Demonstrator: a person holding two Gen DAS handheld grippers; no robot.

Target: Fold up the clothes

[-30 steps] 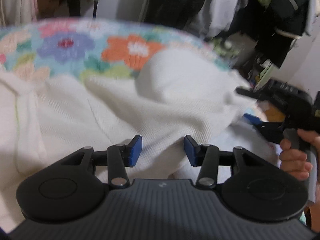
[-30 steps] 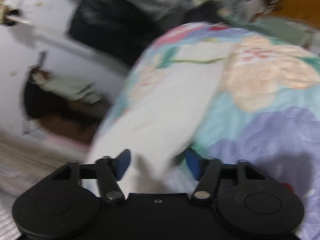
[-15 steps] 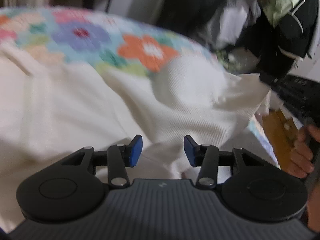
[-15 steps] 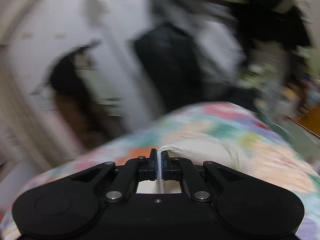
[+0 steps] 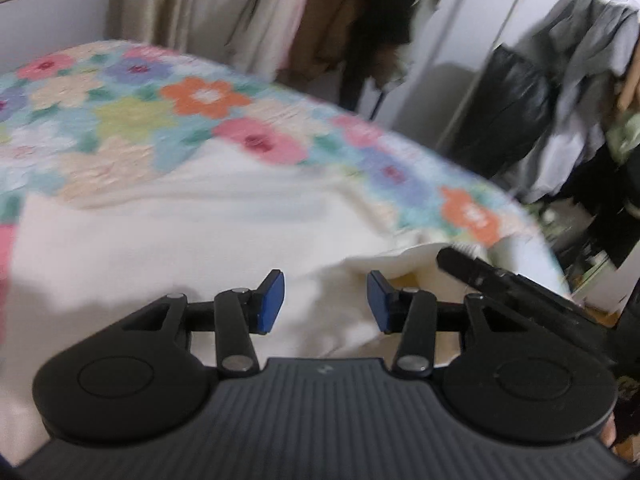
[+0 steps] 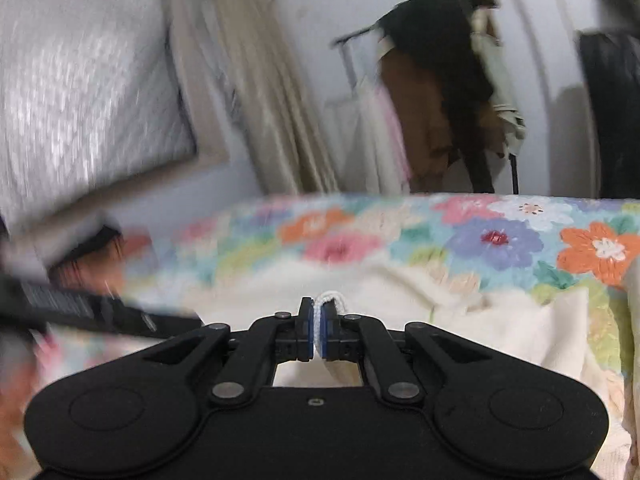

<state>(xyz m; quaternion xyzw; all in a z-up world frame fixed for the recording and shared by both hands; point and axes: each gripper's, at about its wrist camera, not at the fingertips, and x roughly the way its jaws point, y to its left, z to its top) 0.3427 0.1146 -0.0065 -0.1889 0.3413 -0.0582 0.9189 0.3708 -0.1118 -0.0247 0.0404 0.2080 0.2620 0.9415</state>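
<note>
A cream-white knitted garment (image 5: 168, 240) lies spread on a flowered bedspread (image 5: 132, 116). My left gripper (image 5: 325, 300) is open and empty, hovering just above the garment. My right gripper (image 6: 317, 326) is shut on an edge of the white garment (image 6: 332, 298), which pokes up between its blue pads; the rest of the cloth (image 6: 532, 332) lies on the bedspread (image 6: 492, 236) ahead. The right gripper also shows in the left wrist view (image 5: 500, 280) at the right, holding the garment's raised corner. The left gripper body shows blurred at the left of the right wrist view (image 6: 80, 304).
Clothes racks with dark and brown coats (image 5: 360, 32) stand behind the bed, with beige curtains (image 6: 256, 92) by the wall. More hung clothes (image 5: 580, 80) crowd the right side past the bed edge.
My right gripper shut on the garment's edge and carried it across over the bed toward the left gripper. The left gripper stayed open and its view swung left.
</note>
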